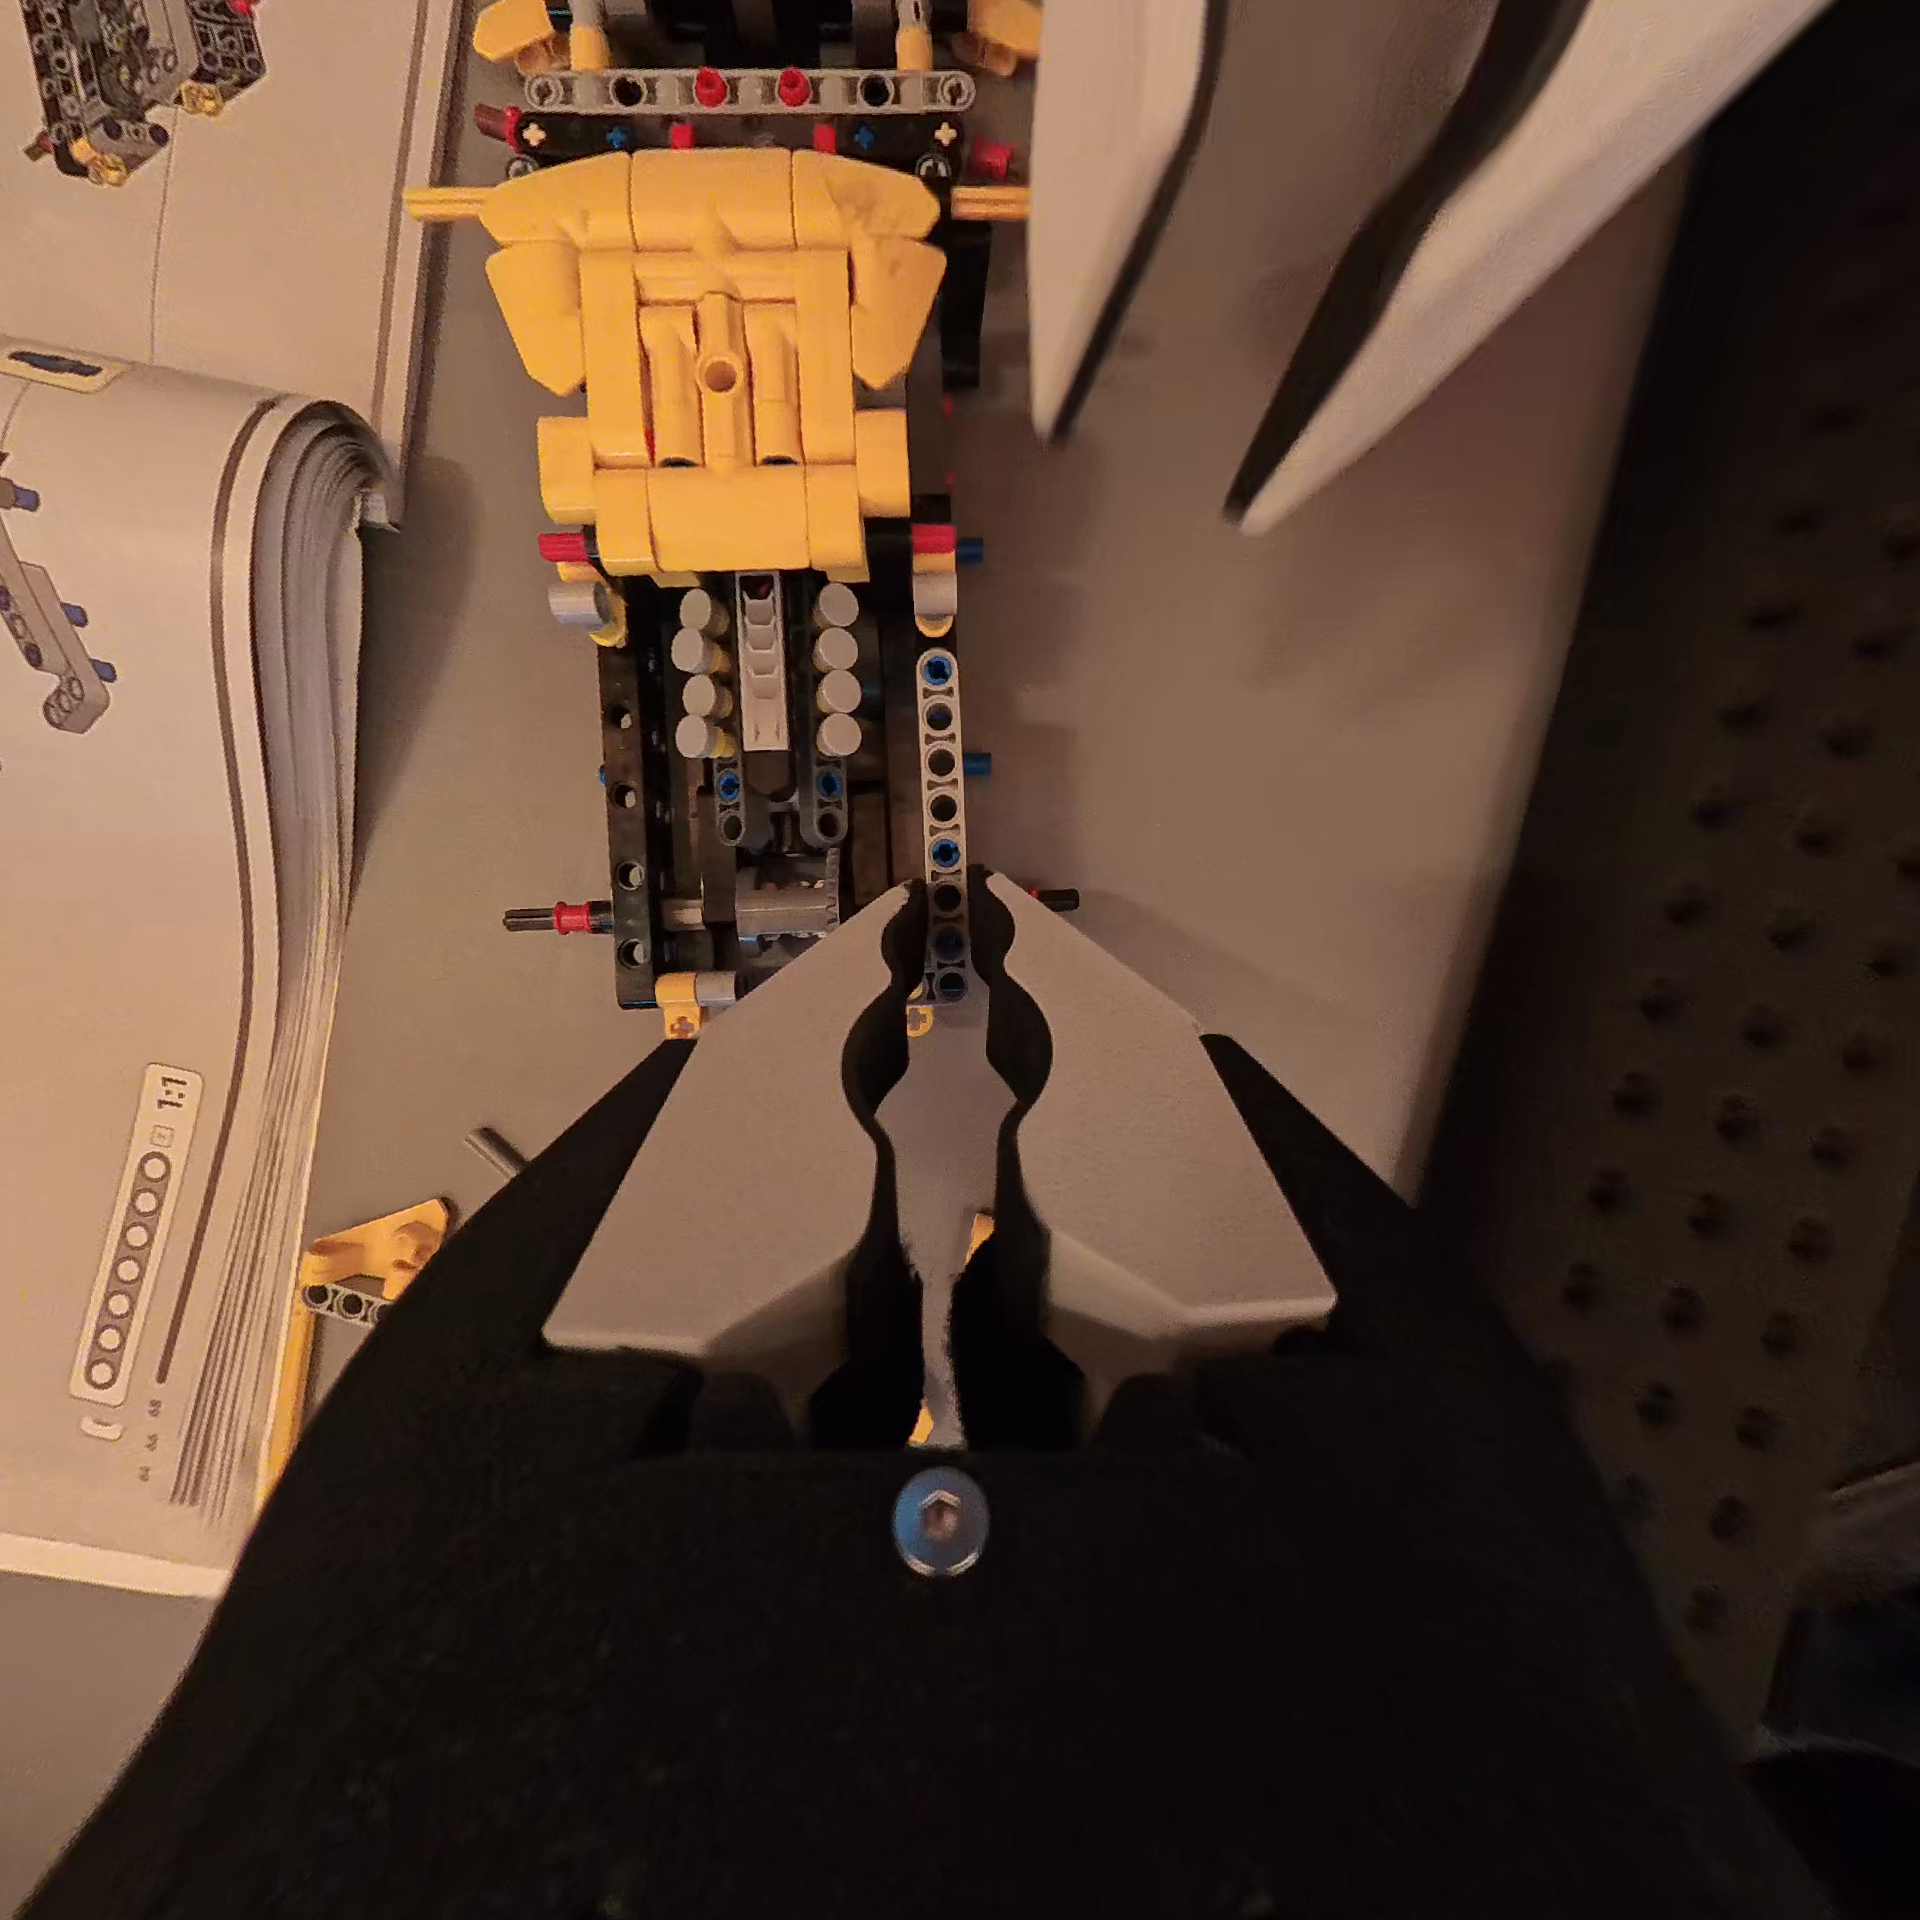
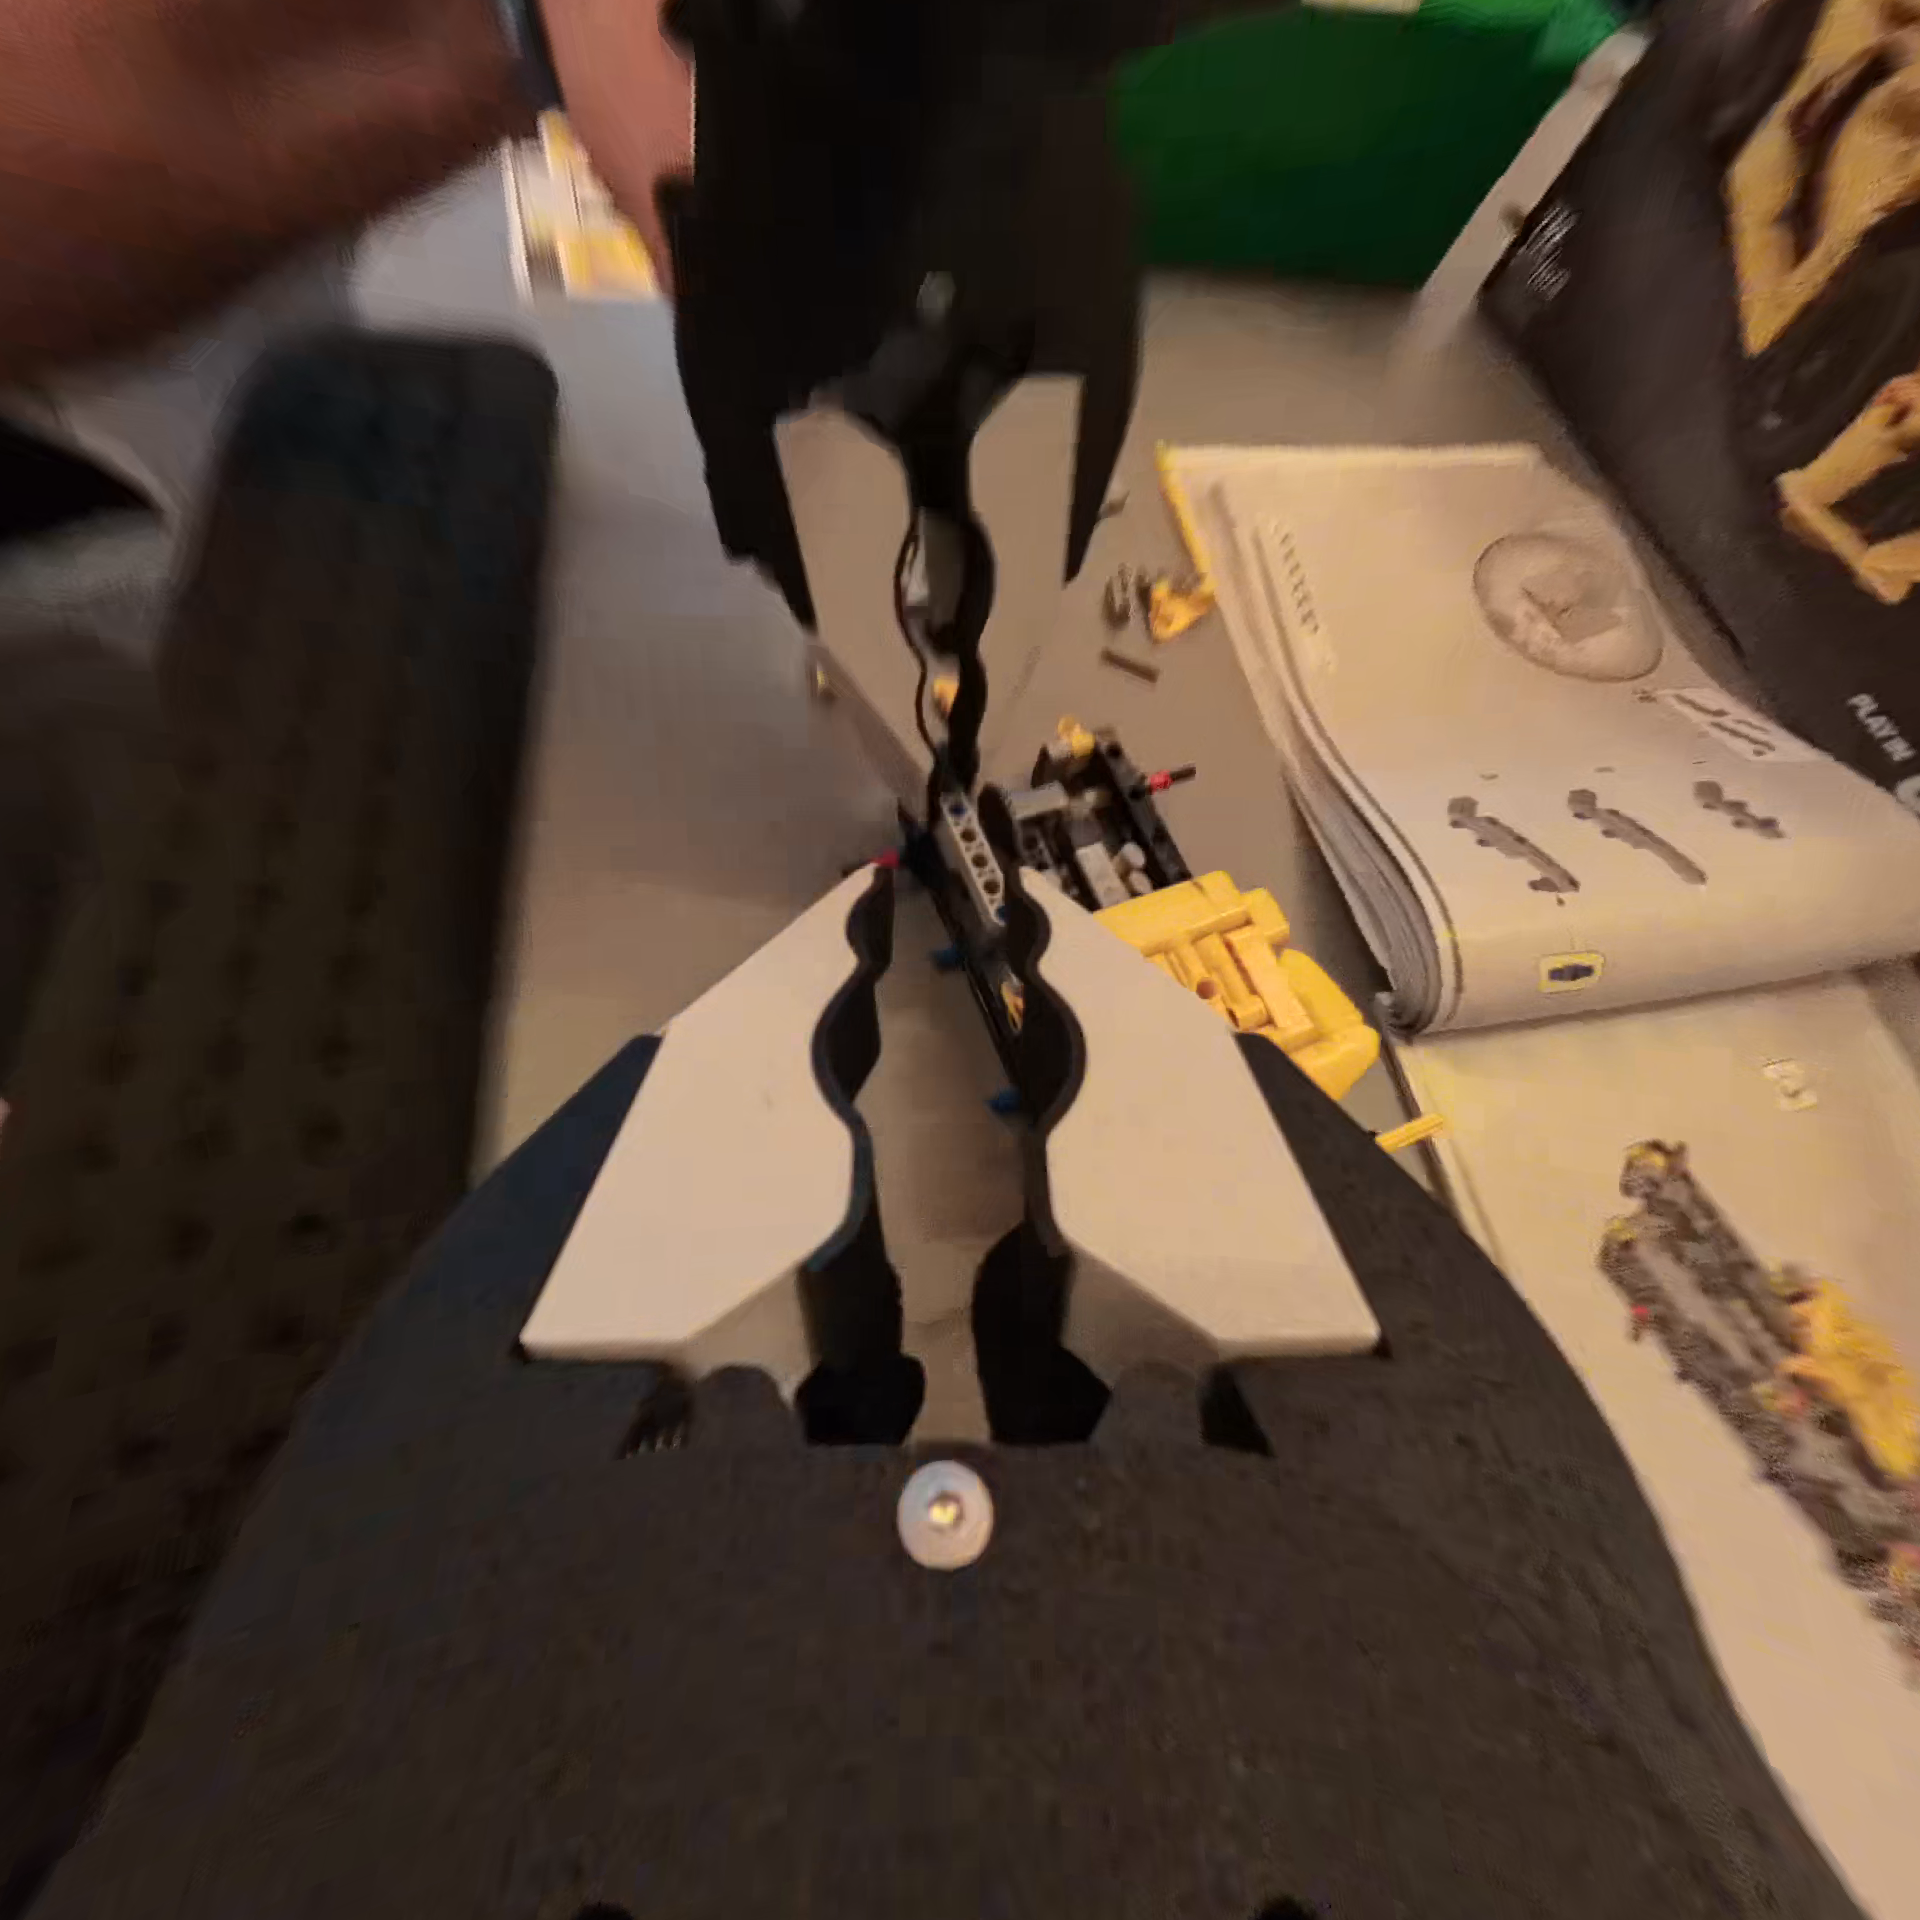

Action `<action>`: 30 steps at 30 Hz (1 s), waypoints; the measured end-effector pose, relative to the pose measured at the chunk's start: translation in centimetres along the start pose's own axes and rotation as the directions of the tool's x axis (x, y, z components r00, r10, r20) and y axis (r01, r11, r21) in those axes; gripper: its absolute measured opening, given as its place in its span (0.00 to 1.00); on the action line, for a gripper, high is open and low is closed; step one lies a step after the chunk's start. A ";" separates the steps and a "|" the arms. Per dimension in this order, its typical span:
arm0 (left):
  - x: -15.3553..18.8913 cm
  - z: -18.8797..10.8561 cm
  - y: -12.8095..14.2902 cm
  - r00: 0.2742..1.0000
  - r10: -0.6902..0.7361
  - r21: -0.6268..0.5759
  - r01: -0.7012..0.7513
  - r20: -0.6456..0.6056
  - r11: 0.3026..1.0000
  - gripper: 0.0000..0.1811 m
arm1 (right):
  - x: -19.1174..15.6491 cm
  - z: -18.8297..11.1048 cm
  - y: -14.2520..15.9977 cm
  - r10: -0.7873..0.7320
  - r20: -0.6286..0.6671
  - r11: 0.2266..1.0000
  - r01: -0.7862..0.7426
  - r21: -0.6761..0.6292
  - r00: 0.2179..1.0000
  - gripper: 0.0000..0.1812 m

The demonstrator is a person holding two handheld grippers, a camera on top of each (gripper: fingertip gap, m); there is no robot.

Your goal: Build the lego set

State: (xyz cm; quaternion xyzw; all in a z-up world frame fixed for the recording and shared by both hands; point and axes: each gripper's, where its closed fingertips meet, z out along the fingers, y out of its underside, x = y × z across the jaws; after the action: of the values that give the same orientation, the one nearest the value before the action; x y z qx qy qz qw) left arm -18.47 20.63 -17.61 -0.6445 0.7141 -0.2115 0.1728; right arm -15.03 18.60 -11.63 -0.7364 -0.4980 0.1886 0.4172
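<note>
Pinching the near end of a long grey beam (image 1: pixel 943 821), the left gripper (image 1: pixel 948 899) had its two pale fingers drawn in almost together, the tips pressed against either side of the beam. That beam ran along the right flank of the lego model (image 1: pixel 748 582), a black frame with a yellow block of parts (image 1: pixel 717 364) on its far half and two rows of small grey cylinders (image 1: pixel 769 670) in the middle. The model lay on a pale table (image 1: pixel 1195 727), lengthwise away from the left wrist camera.

The right gripper (image 2: pixel 951 883) came at the same beam (image 2: pixel 977 847) from the opposite end. Its fingers stood a modest gap apart, tips at either side of the model's edge, but the right wrist view was blurred and I could not tell whether they touched or gripped anything. In the left wrist view its pale fingers (image 1: pixel 1122 208) showed at the upper right, above and beside the model.

An open instruction booklet (image 1: pixel 156 831) lay just left of the model, its pages curling up. A few loose yellow and grey pieces (image 1: pixel 364 1262) sat near the booklet's lower corner. A dark perforated mat (image 1: pixel 1714 1039) lay along the table's right side. In the right wrist view a dark box (image 2: pixel 1766 312) stood behind the booklet (image 2: pixel 1507 727), and a blurred hand (image 2: pixel 208 156) showed at the upper left.
</note>
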 end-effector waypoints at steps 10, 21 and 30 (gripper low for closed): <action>0.0 0.1 -0.1 0.998 0.033 -0.031 -0.031 0.045 0.999 0.04 | 0.6 5.1 2.5 -0.258 0.087 0.897 0.272 -0.349 0.962 0.11; 0.1 0.3 -0.2 0.999 0.030 0.021 -0.031 0.017 0.999 0.04 | 0.0 5.4 3.2 -0.666 -0.418 0.746 0.559 -0.361 0.618 0.16; -0.1 0.2 -0.3 0.999 0.030 0.002 -0.030 0.012 1.000 0.04 | 2.0 6.4 3.5 -0.739 -0.456 0.674 0.548 -0.496 0.496 0.21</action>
State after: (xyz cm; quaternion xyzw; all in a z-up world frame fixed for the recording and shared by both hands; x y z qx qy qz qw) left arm -18.11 20.66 -17.66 -0.6348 0.7224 -0.2059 0.1812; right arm -16.55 22.54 -17.89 -0.5628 -0.5914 -0.3126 0.4856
